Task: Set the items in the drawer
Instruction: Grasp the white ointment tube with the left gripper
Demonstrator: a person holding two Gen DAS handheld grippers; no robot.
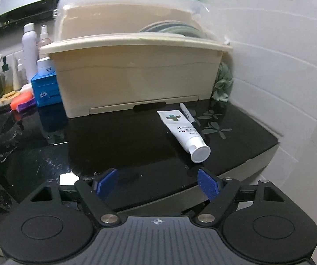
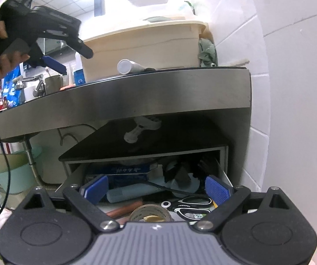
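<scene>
Spread and holding nothing, the left gripper [image 1: 158, 182] hovers at the front edge of the glossy black countertop [image 1: 118, 145]. Ahead to the right, a white tube [image 1: 183, 131] lies flat, cap toward the camera, long axis running back toward the beige dish rack [image 1: 136, 75], a marker [image 1: 189, 116] alongside. Below, the right gripper [image 2: 157, 188], also spread, faces the cluttered open drawer [image 2: 221, 172]; white tiles close the right side.

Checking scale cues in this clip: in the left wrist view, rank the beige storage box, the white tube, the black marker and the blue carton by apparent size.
1. beige storage box
2. blue carton
3. white tube
4. black marker

The tube lies nearer the camera than the carton, so their order is unsure.
</scene>
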